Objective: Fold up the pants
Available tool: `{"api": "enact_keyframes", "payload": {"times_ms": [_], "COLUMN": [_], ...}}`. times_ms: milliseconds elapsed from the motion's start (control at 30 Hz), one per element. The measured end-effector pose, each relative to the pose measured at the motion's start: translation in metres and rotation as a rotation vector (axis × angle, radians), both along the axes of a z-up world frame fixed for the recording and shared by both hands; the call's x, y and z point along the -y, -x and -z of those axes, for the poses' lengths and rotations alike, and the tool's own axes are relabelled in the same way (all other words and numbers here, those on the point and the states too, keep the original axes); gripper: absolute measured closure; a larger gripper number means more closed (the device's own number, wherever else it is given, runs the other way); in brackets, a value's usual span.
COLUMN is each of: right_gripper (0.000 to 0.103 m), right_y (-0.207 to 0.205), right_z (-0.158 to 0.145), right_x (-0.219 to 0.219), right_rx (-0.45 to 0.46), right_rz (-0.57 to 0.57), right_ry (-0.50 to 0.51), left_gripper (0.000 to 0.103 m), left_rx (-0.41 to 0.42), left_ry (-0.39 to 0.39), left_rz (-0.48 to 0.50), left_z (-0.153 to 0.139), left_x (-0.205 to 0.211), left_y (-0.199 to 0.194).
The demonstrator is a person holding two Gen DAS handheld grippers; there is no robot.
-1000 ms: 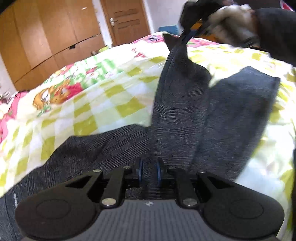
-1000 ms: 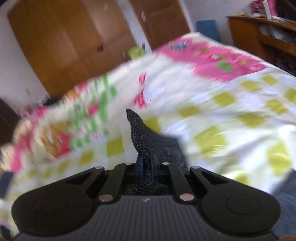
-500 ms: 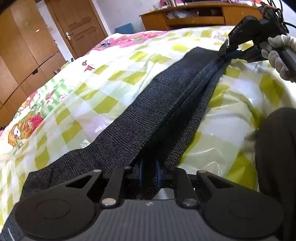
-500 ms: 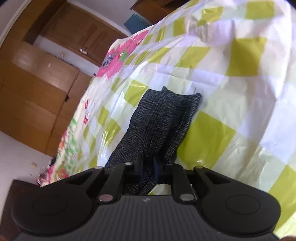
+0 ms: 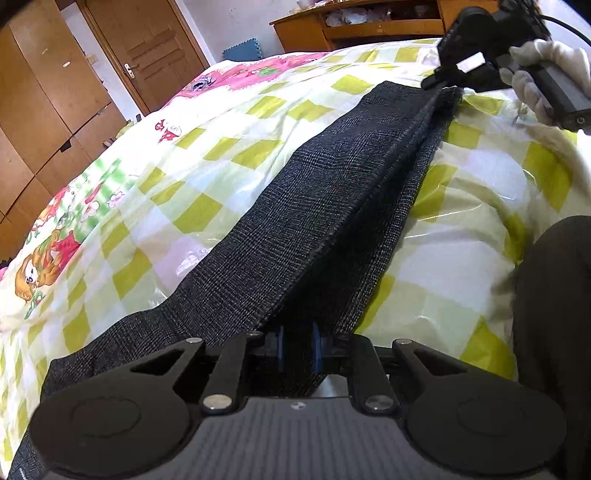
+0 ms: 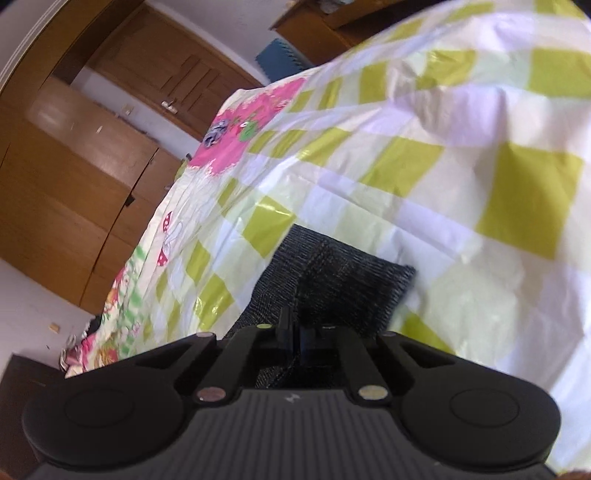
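Observation:
Dark grey pants (image 5: 332, 206) lie stretched across the bed, one leg stacked on the other. My left gripper (image 5: 297, 343) is shut on the near end of the fabric, low over the quilt. At the far end, a white-gloved hand (image 5: 546, 70) holds my right gripper (image 5: 439, 79) at the leg cuffs. In the right wrist view the cuff ends (image 6: 332, 280) spread just beyond my right gripper (image 6: 295, 328); its jaws are closing to a narrow gap with the dark fabric between them.
A yellow-check and floral quilt (image 5: 166, 166) covers the bed. Wooden wardrobes (image 5: 44, 110) and a door (image 5: 147, 55) stand behind it, a wooden desk (image 5: 362, 26) at the back right. A dark-clothed leg (image 5: 554, 314) is at the right edge.
The lifted leg has been brought down over the other, and the pants now lie stretched flat. My right gripper sank to the quilt at the cuffs; the left gripper kept its grip.

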State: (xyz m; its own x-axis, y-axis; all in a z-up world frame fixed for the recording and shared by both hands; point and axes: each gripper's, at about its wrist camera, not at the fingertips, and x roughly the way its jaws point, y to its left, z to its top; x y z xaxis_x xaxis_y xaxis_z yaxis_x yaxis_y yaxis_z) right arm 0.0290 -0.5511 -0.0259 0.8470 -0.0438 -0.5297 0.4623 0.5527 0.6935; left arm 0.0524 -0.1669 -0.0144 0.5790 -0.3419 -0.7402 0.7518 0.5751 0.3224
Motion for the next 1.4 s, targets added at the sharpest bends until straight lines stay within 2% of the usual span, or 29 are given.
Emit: {"api": "enact_keyframes", "payload": {"times_ms": [100, 233, 333, 400, 467, 533, 733, 1000, 1033, 1067, 1100, 1167, 1233, 1267, 1333, 1400], "right_gripper": [0.098, 0.093, 0.092, 0.078, 0.059, 0.051, 0.046, 0.049, 0.062, 0.086, 0.096, 0.096, 0.097, 0.097, 0.097, 0.097], "right_y": [-0.001, 0.008, 0.034, 0.052, 0.064, 0.069, 0.045, 0.009, 0.006, 0.002, 0.000, 0.004, 0.016, 0.024, 0.035, 0.039], "right_z": [0.000, 0.014, 0.018, 0.013, 0.008, 0.006, 0.014, 0.037, 0.038, 0.040, 0.045, 0.052, 0.051, 0.048, 0.044, 0.046], "right_x": [0.002, 0.009, 0.015, 0.010, 0.001, -0.007, -0.010, -0.011, -0.013, -0.015, -0.016, -0.014, -0.003, 0.003, 0.017, 0.030], "right_rx": [0.027, -0.033, -0.024, -0.017, -0.019, 0.000, 0.025, 0.104, 0.105, 0.107, 0.117, 0.174, 0.246, 0.264, 0.243, 0.181], "right_rz": [-0.003, 0.050, 0.062, 0.061, 0.043, 0.019, 0.019, 0.032, 0.043, 0.046, 0.043, 0.075, 0.116, 0.138, 0.171, 0.192], "right_ry": [-0.001, 0.000, -0.069, -0.071, -0.054, -0.053, -0.091, -0.160, -0.166, -0.199, -0.256, -0.357, -0.401, -0.401, -0.354, -0.312], "left_gripper": [0.073, 0.074, 0.074, 0.072, 0.070, 0.070, 0.070, 0.069, 0.069, 0.069, 0.069, 0.069, 0.069, 0.064, 0.053, 0.049], "left_rx": [0.000, 0.020, 0.009, -0.024, -0.029, -0.010, -0.017, 0.001, 0.005, 0.012, 0.016, 0.026, 0.026, 0.015, -0.013, -0.056], "left_ry": [0.007, -0.017, -0.014, 0.010, 0.012, 0.002, 0.015, 0.050, 0.055, 0.064, 0.073, 0.100, 0.147, 0.173, 0.201, 0.203], "left_rz": [-0.008, 0.016, 0.038, 0.066, 0.098, 0.117, 0.099, 0.088, 0.083, 0.073, 0.063, 0.038, 0.023, 0.026, 0.039, 0.057], "left_z": [0.000, 0.003, 0.001, -0.003, -0.004, -0.005, -0.007, -0.011, -0.012, -0.014, -0.017, -0.023, -0.033, -0.038, -0.042, -0.037], "left_x": [0.000, 0.002, 0.002, 0.000, -0.001, -0.001, 0.001, 0.005, 0.006, 0.006, 0.006, 0.004, 0.000, -0.002, -0.001, 0.005], "left_y": [0.002, 0.008, 0.013, 0.018, 0.026, 0.034, 0.035, 0.029, 0.027, 0.024, 0.022, 0.018, 0.015, 0.015, 0.015, 0.016]}}
